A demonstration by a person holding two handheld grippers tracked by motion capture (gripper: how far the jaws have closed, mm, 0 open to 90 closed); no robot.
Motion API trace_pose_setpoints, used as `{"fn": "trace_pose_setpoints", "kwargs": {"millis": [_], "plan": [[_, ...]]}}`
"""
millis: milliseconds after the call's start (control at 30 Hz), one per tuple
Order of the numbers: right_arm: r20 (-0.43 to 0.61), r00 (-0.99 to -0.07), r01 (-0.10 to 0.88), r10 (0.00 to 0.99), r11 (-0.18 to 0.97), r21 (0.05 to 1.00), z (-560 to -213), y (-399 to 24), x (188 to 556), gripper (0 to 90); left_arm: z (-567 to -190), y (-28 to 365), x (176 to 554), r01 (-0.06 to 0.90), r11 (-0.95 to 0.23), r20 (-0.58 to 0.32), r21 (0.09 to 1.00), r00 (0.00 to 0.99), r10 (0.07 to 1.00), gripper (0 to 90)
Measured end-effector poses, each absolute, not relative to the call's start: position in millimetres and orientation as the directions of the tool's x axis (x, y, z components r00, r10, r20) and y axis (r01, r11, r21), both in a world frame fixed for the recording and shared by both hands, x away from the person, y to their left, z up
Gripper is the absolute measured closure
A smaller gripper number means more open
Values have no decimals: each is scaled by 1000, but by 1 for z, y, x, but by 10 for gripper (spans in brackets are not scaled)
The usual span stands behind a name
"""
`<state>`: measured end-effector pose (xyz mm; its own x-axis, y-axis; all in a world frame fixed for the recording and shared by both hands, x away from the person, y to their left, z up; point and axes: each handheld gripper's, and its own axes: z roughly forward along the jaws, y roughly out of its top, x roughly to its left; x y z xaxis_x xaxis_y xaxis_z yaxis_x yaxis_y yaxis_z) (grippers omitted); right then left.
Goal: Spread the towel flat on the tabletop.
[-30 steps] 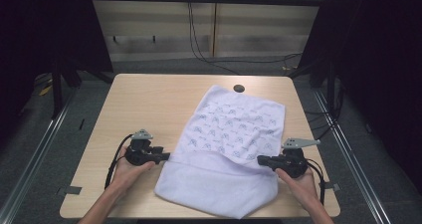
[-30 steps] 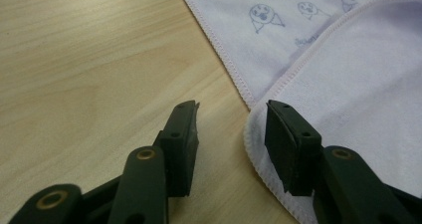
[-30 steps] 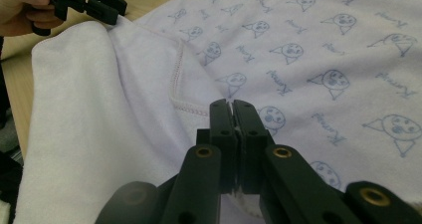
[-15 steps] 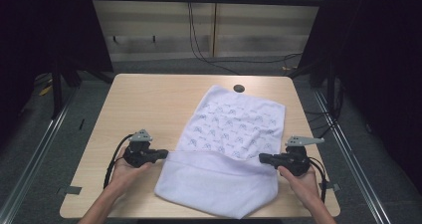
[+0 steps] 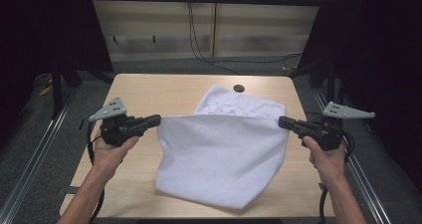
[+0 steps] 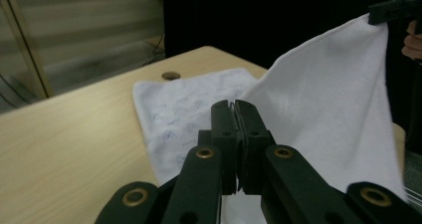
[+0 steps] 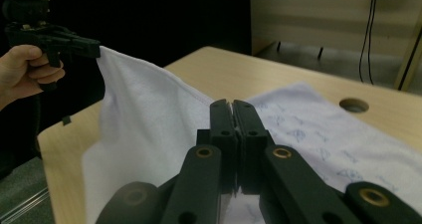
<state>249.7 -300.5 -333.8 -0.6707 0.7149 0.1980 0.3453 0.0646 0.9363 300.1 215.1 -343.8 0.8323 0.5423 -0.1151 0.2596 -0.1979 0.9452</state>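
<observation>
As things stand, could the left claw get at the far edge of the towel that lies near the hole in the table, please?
Probably not yet. The left claw is shut on a near corner of the towel, held up taut with the right claw. The tabletop towards the far edge by the hole is bare, but it must let go first.

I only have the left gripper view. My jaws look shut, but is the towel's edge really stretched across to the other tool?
Observer: Yes. In the high view the white towel hangs from a taut top edge between the left tool and the right tool.
Operator: Is the right one clamped?
Observer: The right gripper view shows its jaws pressed together on the towel's edge.
Operator: Does the towel's bottom clear the table?
Observer: No. From above, its lower fold rests on the table near the front edge.
</observation>
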Motion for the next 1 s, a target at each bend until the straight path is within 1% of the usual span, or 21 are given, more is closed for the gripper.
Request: {"fn": "trace_pose_setpoints", "kwargs": {"millis": [33, 100, 167, 200, 233, 267, 300, 400, 433, 467, 533, 600, 633, 700, 733, 767, 800, 867, 900, 933, 1000], "plan": [[198, -671, 345, 715, 65, 936, -334, -300, 250, 888, -344, 215, 300, 260, -198, -115, 945, 832, 542, 885], [185, -686, 318, 704, 61, 946, -327, -304, 230, 888, -343, 220, 280, 245, -222, -100, 944, 850, 516, 885], [182, -693, 324, 698, 76, 943, -331, -307, 209, 888, -356, 224, 257, 252, -251, -102, 935, 866, 489, 885], [190, -700, 346, 689, 94, 933, -344, -309, 188, 890, -362, 226, 250, 256, -260, -104, 931, 869, 484, 885], [190, -700, 346, 689, 94, 933, -344, -309, 188, 890, -371, 229, 242, 274, -267, -123, 924, 874, 471, 885], [202, -702, 374, 682, 112, 921, -360, -307, 166, 890, -380, 230, 235, 306, -266, -157, 914, 873, 462, 885], [202, -702, 374, 682, 112, 921, -360, -307, 166, 890, -388, 232, 228, 323, -273, -172, 906, 872, 458, 885], [231, -714, 422, 661, 143, 895, -384, -302, 140, 890, -405, 236, 207, 355, -285, -204, 890, 871, 448, 885], [224, -731, 431, 644, 181, 884, -391, -299, 131, 887, -406, 237, 199, 347, -285, -197, 894, 873, 445, 885], [228, -751, 433, 620, 201, 878, -393, -298, 125, 886, -404, 237, 183, 300, -320, -163, 899, 906, 390, 885], [215, -774, 424, 596, 235, 875, -396, -297, 108, 883, -400, 236, 163, 284, -380, -136, 880, 918, 371, 884], [240, -801, 417, 548, 224, 881, -397, -299, 92, 883, -404, 241, 149, 288, -389, -146, 875, 923, 356, 883], [230, -813, 406, 535, 236, 883, -398, -299, 86, 880, -407, 244, 144, 294, -392, -161, 872, 927, 337, 880], [235, -839, 401, 491, 264, 877, -398, -300, 81, 855, -409, 248, 138, 282, -389, -157, 877, 933, 324, 854], [230, -831, 401, 506, 259, 879, -396, -302, 81, 817, -409, 251, 138, 289, -372, -172, 882, 933, 317, 830], [254, -841, 393, 478, 216, 894, -393, -307, 85, 771, -408, 253, 139, 282, -368, -166, 886, 934, 316, 760], [254, -841, 393, 478, 216, 894, -393, -307, 85, 771, -407, 255, 142, 289, -354, -170, 890, 928, 330, 760], [262, -834, 391, 486, 185, 901, -389, -309, 89, 731, -405, 256, 151, 290, -343, -182, 894, 932, 313, 737], [260, -831, 390, 491, 182, 903, -390, -308, 93, 711, -405, 254, 155, 296, -339, -185, 893, 929, 321, 720], [262, -815, 402, 517, 179, 898, -391, -307, 98, 709, -405, 252, 162, 300, -350, -182, 888, 925, 333, 692], [264, -791, 431, 552, 195, 881, -399, -300, 115, 696, -411, 243, 184, 340, -347, -207, 874, 907, 366, 640]]}}
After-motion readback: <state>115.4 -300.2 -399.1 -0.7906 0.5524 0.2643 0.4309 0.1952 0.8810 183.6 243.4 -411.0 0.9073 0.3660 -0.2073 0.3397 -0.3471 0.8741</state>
